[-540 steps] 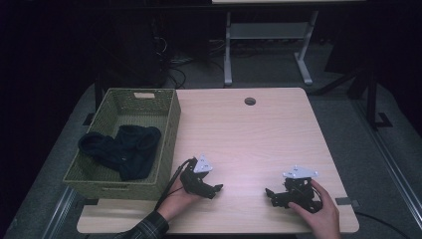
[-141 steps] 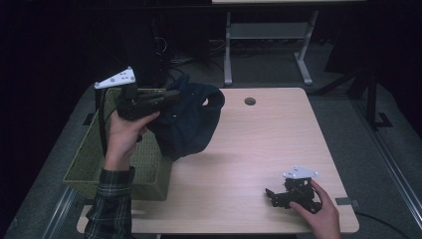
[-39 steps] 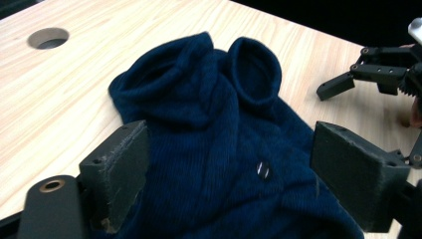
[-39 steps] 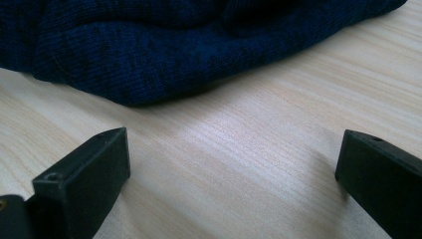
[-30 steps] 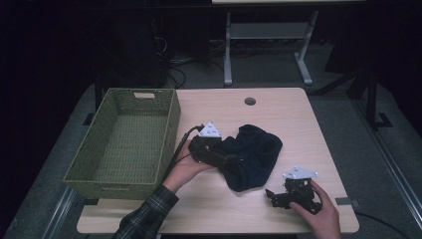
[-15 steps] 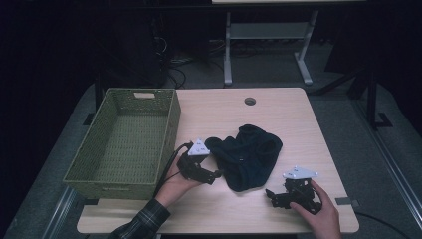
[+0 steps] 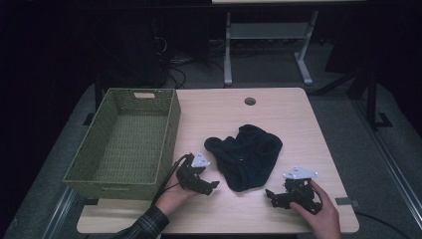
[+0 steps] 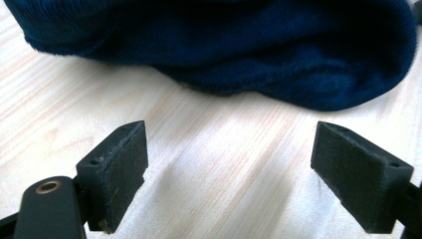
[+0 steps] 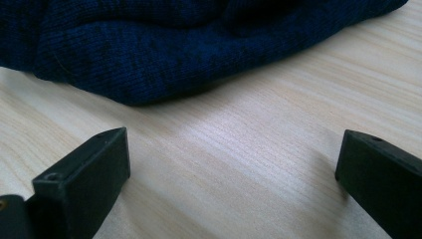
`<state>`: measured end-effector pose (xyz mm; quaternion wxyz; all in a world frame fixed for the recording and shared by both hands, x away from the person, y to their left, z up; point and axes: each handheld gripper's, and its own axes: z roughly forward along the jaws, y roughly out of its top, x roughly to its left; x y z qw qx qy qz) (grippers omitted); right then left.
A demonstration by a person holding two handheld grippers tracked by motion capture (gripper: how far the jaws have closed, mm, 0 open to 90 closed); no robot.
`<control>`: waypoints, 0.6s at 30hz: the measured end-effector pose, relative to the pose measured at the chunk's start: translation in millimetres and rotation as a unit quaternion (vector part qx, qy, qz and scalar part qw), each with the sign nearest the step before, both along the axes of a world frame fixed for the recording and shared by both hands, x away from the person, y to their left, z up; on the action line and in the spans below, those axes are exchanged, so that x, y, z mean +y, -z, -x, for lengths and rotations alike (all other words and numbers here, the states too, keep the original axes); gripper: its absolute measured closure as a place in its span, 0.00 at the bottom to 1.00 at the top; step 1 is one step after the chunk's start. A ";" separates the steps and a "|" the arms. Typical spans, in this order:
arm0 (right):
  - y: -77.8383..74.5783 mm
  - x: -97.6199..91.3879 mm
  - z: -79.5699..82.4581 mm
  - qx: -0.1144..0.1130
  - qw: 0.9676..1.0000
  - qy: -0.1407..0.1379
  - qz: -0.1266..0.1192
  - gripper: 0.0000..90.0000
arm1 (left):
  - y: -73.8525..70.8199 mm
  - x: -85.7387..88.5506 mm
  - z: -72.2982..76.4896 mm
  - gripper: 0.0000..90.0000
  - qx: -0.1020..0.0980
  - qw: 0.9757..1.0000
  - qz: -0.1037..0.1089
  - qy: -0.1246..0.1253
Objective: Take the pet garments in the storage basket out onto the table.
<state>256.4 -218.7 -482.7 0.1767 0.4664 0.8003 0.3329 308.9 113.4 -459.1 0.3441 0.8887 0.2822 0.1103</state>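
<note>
so both tongs sit on the table w/ jaws spread wide, nothing in them: left gripper just left of the dark blue knit garment, right gripper near its lower right edge, bare wood between pads and cloth. garment lies crumpled mid-table, right of the green basket, which looks empty. risk imo: the heap is folded over itself, so a pinch may catch several layers or only a loose fold, and it'd drag or bunch instead of opening.
</note>
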 end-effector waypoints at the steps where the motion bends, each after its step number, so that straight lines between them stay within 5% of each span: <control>1: -0.1 0.0 0.0 0.000 1.000 0.000 0.000 0.00 | 1.4 -0.2 0.1 0.16 0.001 1.000 -0.002 -0.002; 7: -0.1 0.0 0.0 0.000 1.000 0.000 0.000 0.00 | 10.6 -3.5 -0.1 0.16 0.003 1.000 -0.017 0.006; 15: 0.0 -0.2 0.0 0.000 1.000 -0.001 0.000 0.01 | 18.9 0.3 4.1 0.14 -0.016 1.000 0.026 0.004; 18: -0.1 -0.1 0.2 0.000 1.000 -0.001 0.000 0.01 | 19.0 0.5 5.1 0.14 -0.016 1.000 0.026 0.000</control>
